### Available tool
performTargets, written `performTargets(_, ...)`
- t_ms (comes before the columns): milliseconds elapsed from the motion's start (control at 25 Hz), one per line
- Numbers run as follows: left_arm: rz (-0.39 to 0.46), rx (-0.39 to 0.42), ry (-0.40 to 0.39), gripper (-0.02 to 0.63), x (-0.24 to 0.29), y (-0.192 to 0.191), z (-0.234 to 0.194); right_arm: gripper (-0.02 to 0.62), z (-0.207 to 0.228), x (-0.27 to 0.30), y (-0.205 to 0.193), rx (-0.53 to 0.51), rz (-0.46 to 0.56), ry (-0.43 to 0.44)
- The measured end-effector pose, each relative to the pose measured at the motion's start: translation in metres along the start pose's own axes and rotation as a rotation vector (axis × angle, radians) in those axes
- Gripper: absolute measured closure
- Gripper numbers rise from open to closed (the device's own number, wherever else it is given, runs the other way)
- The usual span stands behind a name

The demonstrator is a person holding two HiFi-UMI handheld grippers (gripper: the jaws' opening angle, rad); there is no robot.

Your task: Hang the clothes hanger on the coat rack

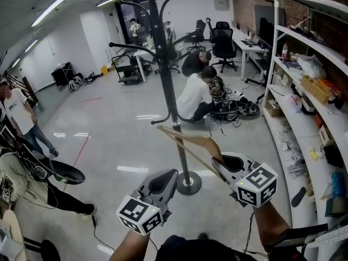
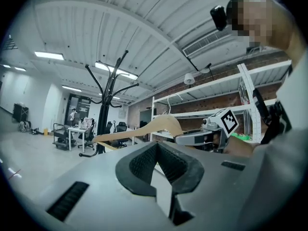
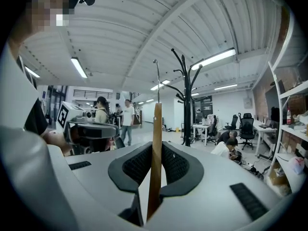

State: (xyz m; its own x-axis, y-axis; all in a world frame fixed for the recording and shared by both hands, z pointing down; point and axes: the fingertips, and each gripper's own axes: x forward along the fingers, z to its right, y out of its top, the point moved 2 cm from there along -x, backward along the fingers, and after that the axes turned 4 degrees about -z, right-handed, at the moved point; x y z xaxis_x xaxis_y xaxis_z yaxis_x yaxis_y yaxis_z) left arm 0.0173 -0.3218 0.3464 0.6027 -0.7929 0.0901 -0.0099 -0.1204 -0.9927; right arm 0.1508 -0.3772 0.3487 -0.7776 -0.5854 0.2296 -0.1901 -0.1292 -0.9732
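Hanger (image 3: 155,143) clamped edge-on between right tongs (image 3: 154,170); left tongs (image 2: 158,163) closed, empty, alongside

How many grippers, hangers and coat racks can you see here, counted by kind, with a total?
Grippers: 2 (left gripper, right gripper)
Wooden hanger: 1
Coat rack: 1
Total: 4
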Motion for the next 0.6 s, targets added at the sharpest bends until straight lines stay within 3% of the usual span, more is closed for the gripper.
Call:
performTargets(360, 0.037, 0.008, 0.009, 0.606, 0.036, 0.020, -0.038, 0.540, 0.027, 0.063, 0.034, -0.058, 0.007, 0.108)
performTargets(600, 0.085, 0.037, 0.033, 0.606, 0.059, 0.039, -0.092, 0.540, 0.045, 0.122, 0.059, -0.125, -0.023, 0.168)
